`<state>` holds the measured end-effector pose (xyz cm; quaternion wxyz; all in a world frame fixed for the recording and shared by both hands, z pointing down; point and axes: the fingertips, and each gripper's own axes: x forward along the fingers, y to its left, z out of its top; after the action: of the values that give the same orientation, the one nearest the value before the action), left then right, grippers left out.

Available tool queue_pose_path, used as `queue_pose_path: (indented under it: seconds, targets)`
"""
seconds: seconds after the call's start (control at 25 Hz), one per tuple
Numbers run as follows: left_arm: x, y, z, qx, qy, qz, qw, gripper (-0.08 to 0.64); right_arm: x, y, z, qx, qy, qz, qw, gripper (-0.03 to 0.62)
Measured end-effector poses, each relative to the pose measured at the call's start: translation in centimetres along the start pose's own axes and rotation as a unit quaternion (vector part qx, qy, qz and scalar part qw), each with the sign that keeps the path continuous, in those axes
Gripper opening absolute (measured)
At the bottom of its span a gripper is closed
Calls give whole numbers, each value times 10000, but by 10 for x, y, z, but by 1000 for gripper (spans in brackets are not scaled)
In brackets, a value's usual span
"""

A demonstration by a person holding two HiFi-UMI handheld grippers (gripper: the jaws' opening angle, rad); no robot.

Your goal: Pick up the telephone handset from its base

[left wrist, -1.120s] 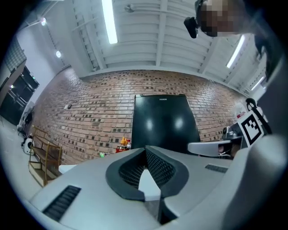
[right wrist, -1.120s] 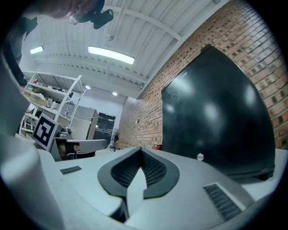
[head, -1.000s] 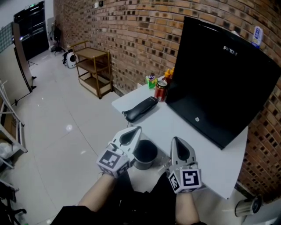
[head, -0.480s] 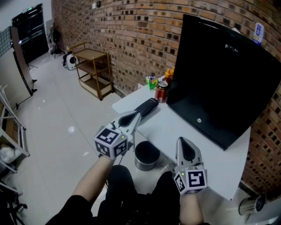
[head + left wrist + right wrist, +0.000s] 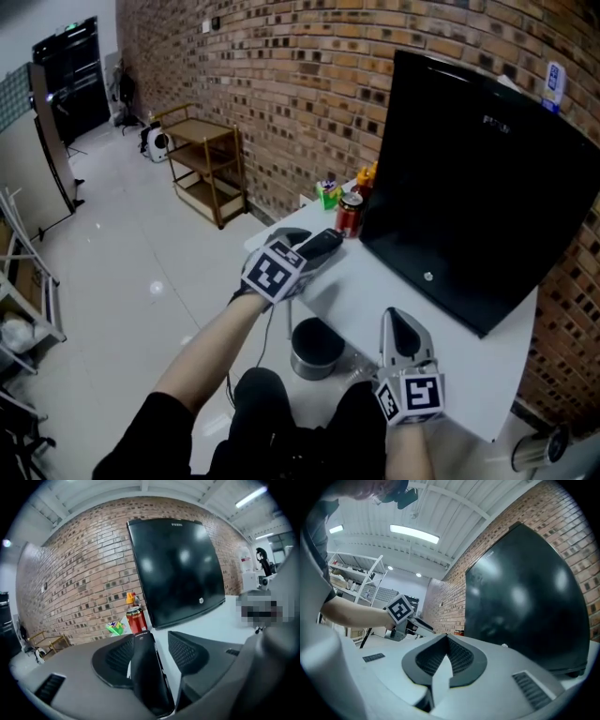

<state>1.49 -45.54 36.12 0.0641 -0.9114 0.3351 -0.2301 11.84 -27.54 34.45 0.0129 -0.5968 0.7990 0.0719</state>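
Note:
The black telephone handset lies lengthwise at the far left corner of the white table; I cannot tell its base apart from it. My left gripper is reached out over it. In the left gripper view the handset runs between the jaws of the left gripper, which are opening; it lies close to the left pad, and a gap shows at the right pad. My right gripper rests near the table's front edge, shut and empty; in its own view the right gripper's pads meet.
A large black monitor leans against the brick wall at the right. A red can and small green and yellow items stand just beyond the handset. A dark round tin sits near the front edge. A wooden shelf cart stands on the floor.
My left gripper has swung from beside the tin out to the far left corner and now straddles the handset, with its jaws parted. The right gripper has stayed put.

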Motion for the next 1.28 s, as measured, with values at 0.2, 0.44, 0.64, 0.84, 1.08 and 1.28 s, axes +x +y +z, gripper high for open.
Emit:
queue_pose_path:
  seconds: [0.2,0.44,0.64,0.84,1.08,1.28]
  targets:
    - [23,5,-10,-205,682,-424,9966,267,3,4,-1,25,-56,57,10000,11]
    - [38,11,-28,-231,1469,-673,9866,278,5,4,1,3,-67,119,9999,11]
    - [51,15,-39,-167,1762,-661,9820,278,5,3,1,-6,-59,115,9999,11]
    - [52,13,-48,-189,2029,-784,9759,278,6,10,-1,12,-69,183,9998,11]
    - [52,14,-33,-1,1710,-651,9831,269,10,8,-3,10,3,211,9998,11]
    - [36,5,-9,103,1204,-722,9900,267,16,-3,1,-55,94,36,9999,11]
